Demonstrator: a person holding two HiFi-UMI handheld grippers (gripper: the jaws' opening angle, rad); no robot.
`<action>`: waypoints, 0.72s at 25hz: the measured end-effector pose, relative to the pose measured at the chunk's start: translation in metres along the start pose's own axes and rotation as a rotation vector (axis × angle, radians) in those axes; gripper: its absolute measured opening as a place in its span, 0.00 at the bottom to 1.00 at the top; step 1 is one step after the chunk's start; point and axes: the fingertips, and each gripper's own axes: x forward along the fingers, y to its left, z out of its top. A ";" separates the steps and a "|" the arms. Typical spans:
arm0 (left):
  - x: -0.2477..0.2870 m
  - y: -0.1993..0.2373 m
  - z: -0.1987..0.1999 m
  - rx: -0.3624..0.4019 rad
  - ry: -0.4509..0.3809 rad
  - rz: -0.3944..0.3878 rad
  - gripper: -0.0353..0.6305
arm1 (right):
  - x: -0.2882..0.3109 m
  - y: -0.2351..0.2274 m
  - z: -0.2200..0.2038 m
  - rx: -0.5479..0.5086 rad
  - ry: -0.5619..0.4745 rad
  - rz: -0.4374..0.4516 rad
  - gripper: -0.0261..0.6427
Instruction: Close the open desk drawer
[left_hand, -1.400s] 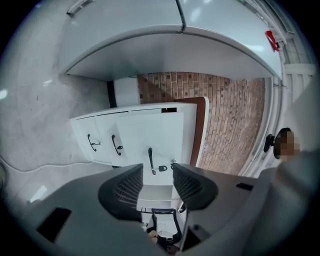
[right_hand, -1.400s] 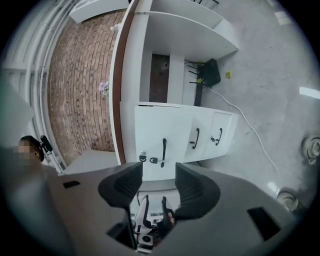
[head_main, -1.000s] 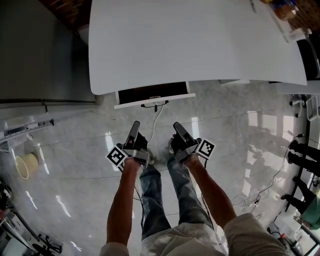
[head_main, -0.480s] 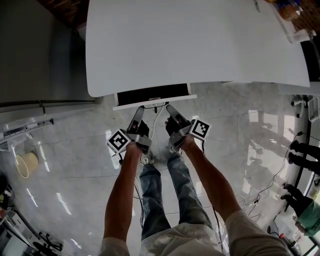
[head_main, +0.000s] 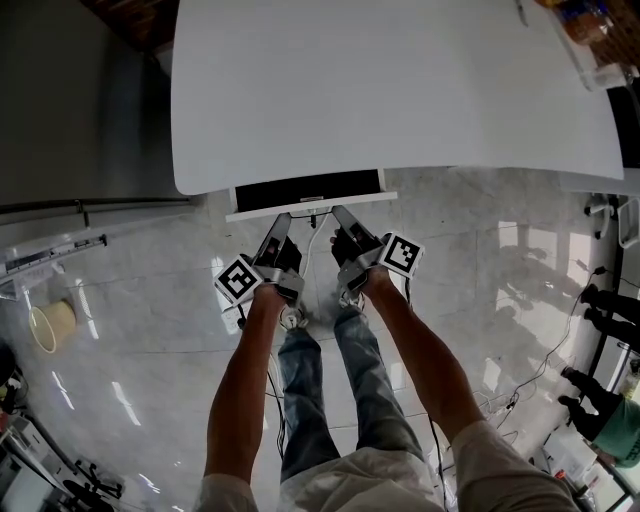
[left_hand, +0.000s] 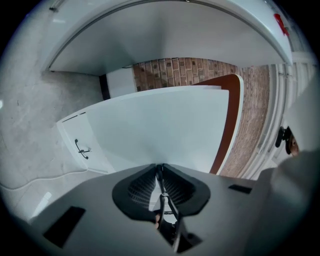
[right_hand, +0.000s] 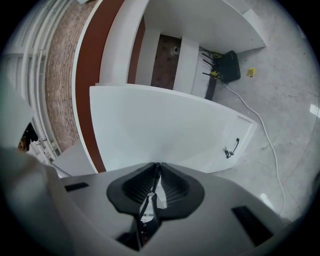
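The white desk (head_main: 400, 90) has its drawer (head_main: 305, 187) pulled out, dark inside, with a white front (head_main: 260, 211) and a small dark handle (head_main: 310, 213). My left gripper (head_main: 281, 221) points at the front just left of the handle, and my right gripper (head_main: 339, 213) just right of it. I cannot tell whether the tips touch the panel. In the left gripper view the left gripper (left_hand: 160, 167) faces the white front (left_hand: 165, 125); its jaws are closing, tips together, nothing between them. The right gripper (right_hand: 157, 165) faces the front (right_hand: 160, 125) likewise, jaws closing, nothing between.
A white cable (head_main: 318, 235) runs down from the drawer over the shiny tiled floor. A beige bucket (head_main: 52, 327) stands at the left beside a grey cabinet (head_main: 80, 110). A black box (right_hand: 230, 62) with cables sits under the desk. My legs (head_main: 340, 390) are below the grippers.
Both grippers have moved forward from above my knees up to the drawer front, the right one further. The drawer stands as far open as before.
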 end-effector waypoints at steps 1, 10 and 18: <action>0.001 -0.003 -0.001 -0.026 -0.010 -0.015 0.13 | 0.000 0.000 0.000 0.001 -0.002 0.002 0.12; -0.001 0.001 0.003 0.000 0.003 0.003 0.13 | 0.004 -0.001 -0.003 -0.001 -0.001 -0.017 0.12; 0.026 0.001 0.031 0.056 -0.011 0.052 0.13 | 0.030 -0.003 0.018 -0.022 -0.001 -0.076 0.12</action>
